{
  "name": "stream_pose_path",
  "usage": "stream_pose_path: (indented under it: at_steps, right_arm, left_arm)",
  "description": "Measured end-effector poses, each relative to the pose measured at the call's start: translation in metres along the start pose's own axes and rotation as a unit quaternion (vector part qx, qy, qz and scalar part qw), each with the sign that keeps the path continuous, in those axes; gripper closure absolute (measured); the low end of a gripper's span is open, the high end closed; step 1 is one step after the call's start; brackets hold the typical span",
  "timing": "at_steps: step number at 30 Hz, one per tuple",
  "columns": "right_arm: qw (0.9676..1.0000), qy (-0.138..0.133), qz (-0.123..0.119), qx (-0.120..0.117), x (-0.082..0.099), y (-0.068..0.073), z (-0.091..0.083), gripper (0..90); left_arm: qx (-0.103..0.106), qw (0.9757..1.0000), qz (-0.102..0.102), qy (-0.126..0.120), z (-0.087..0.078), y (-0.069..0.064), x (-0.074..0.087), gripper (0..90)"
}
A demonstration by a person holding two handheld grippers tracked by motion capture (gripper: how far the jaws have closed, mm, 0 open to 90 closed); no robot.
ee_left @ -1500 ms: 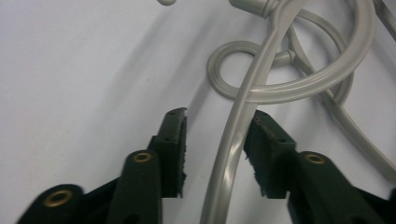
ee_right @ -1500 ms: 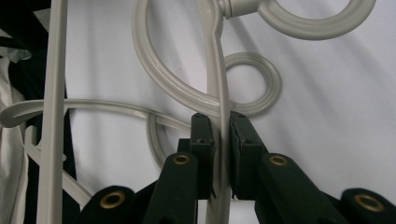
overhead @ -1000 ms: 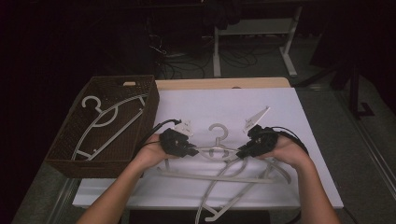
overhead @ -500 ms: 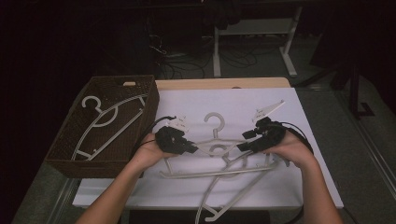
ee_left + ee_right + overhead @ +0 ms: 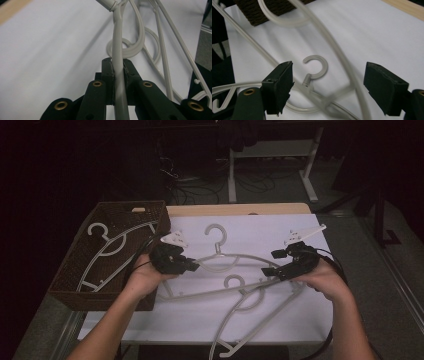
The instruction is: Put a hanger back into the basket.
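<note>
Closest to the person, a pale hanger (image 5: 250,320) lies flat on the white table (image 5: 350,320), its long arm running down toward the near edge. Just past it lies a second hanger (image 5: 235,282), hook up in the middle of the pile.

The left tool (image 5: 192,266) is pinching the arm of the lifted hanger (image 5: 235,260); in the left gripper view the grey bar (image 5: 119,75) is squeezed tight between the two black pads, running straight up out of them. That hanger hangs tilted over the table, its hook (image 5: 216,234) pointing away from the person.

The right tool (image 5: 272,262) has just been opening its jaws, and they're spread wide now. In the right gripper view the lifted hanger's arm (image 5: 342,62) passes between the pads, though neither presses on it.

Farther left sits a dark wicker basket (image 5: 75,270) with another hanger (image 5: 107,252) lying inside.
</note>
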State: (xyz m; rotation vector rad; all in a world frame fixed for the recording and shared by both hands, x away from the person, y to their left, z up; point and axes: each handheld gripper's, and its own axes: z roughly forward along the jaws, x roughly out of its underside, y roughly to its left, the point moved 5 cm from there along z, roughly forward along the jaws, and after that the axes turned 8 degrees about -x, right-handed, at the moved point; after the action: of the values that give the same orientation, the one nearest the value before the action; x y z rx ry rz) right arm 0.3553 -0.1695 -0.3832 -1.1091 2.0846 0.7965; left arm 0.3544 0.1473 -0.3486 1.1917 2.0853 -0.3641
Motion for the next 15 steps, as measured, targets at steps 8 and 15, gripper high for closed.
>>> stream_pose_path:
  at_steps: [8, 15]
  right_arm:
    - [0.9996, -0.007, 0.017, 0.020, 0.009, -0.004, -0.006, 19.1]
    - [0.9984, -0.010, 0.034, 0.044, 0.022, -0.007, 0.002, 13.5]
  left_arm:
    - [-0.051, 0.9970, -0.046, -0.037, -0.059, 0.047, 0.001, 82.5]
    - [-0.107, 0.9890, -0.077, -0.066, -0.110, 0.091, 0.016, 82.5]
